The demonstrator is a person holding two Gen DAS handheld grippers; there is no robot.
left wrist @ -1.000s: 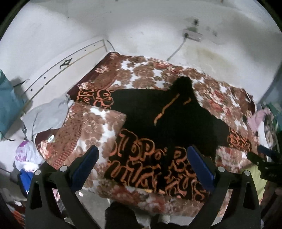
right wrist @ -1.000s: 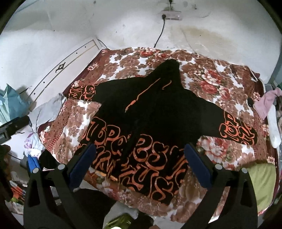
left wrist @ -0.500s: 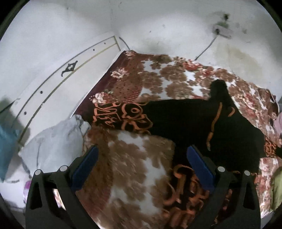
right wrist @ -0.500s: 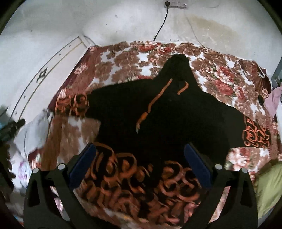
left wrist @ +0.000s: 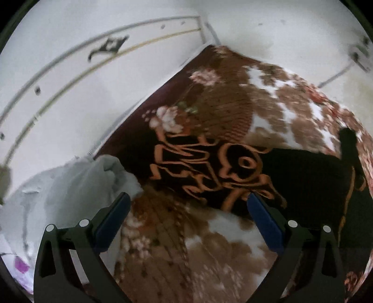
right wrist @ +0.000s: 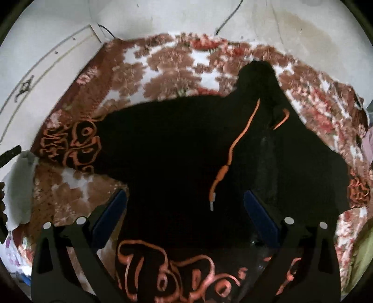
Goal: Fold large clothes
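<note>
White walls and a white panelled headboard [left wrist: 70,77] behind a bed spread with a brown-and-white floral blanket [right wrist: 167,67].

Left gripper [left wrist: 188,216]: jaws spread wide, gripping nothing, hovering above the blanket near the bed's left edge. Just past the tips, the orange-lettered cuff [left wrist: 209,167] of one sleeve, lying flat on the blanket and pointing toward the headboard side. Beyond the left fingertip, a crumpled grey-white cloth [left wrist: 70,186] bunched at the bed's left edge, touching the blanket. Further out, the dark sleeve running rightward toward the hood. Heavy motion blur across this view, so fine detail of the blanket unreadable.

Right gripper [right wrist: 185,214]: jaws likewise spread wide and empty, poised over the chest of a black hoodie [right wrist: 174,144]. Between the tips, the end of an orange drawstring [right wrist: 233,144], lying loose on the black fabric and curving up toward the hood [right wrist: 258,79]. Below the jaws, large orange lettering across the hem nearest the bed's near edge. Hoodie spread flat, front up, in the middle of the bed: hood toward the far edge by the wall, sleeves stretched out toward the left and right edges, each ending in an orange-patterned cuff. At the far right edge, a pale pink cloth [right wrist: 367,144], partly cut off. On the wall beyond, a dark cable [right wrist: 229,16] hanging down.
</note>
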